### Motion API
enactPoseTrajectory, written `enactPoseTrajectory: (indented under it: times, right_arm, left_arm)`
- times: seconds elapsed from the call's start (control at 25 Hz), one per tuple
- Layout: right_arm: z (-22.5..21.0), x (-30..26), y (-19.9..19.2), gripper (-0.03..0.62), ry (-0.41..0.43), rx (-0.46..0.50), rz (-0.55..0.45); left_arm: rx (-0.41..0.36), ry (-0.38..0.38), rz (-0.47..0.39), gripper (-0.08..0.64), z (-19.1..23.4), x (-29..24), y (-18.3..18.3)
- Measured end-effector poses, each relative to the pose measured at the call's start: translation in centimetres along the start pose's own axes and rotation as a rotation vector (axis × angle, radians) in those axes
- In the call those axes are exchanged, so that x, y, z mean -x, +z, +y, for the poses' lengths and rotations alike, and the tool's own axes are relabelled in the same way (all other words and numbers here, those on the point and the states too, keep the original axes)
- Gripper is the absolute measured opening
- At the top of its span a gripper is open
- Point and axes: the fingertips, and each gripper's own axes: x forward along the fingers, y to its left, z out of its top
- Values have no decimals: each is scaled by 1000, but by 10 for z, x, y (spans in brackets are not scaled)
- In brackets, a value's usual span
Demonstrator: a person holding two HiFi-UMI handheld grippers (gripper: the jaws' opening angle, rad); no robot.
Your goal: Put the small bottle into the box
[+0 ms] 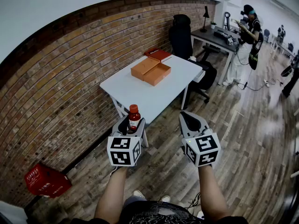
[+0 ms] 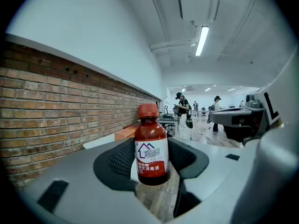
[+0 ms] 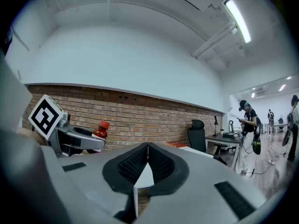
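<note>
A small dark-red bottle (image 1: 134, 117) with a red cap and a white label stands upright between the jaws of my left gripper (image 1: 132, 122), which is shut on it. In the left gripper view the bottle (image 2: 151, 149) fills the middle, pressed by both black pads. My right gripper (image 1: 190, 119) is beside it, shut with nothing in it; its pads meet in the right gripper view (image 3: 145, 164). An open orange box (image 1: 151, 71) lies on the white table (image 1: 140, 97) ahead, well beyond both grippers. The bottle (image 3: 99, 133) also shows at the left of the right gripper view.
A brick wall (image 1: 60, 73) runs along the left. A red book (image 1: 159, 54) lies at the table's far end, with a black office chair (image 1: 182, 34) behind it. A red crate (image 1: 46, 181) sits on the wooden floor at lower left. A person (image 1: 247, 36) stands by a desk at the back right.
</note>
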Motion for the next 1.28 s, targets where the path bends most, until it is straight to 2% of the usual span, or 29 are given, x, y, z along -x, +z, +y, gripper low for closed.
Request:
enactPoseTrajectory:
  times: [0.32, 0.6, 0.92, 1.28]
  right_arm:
    - [-3, 1, -3, 21, 18, -10, -3]
    - [-17, -10, -12, 20, 25, -9, 13]
    - [-43, -43, -16, 20, 27, 7, 24]
    - [-75, -111, -2, 21, 13, 20, 34]
  left_arm:
    - [-6, 16, -3, 235, 0, -2, 1]
    - [4, 20, 14, 235, 0, -24, -3]
    - [4, 4, 8, 235, 4, -72, 4]
    - [11, -9, 3, 235, 35, -141, 29]
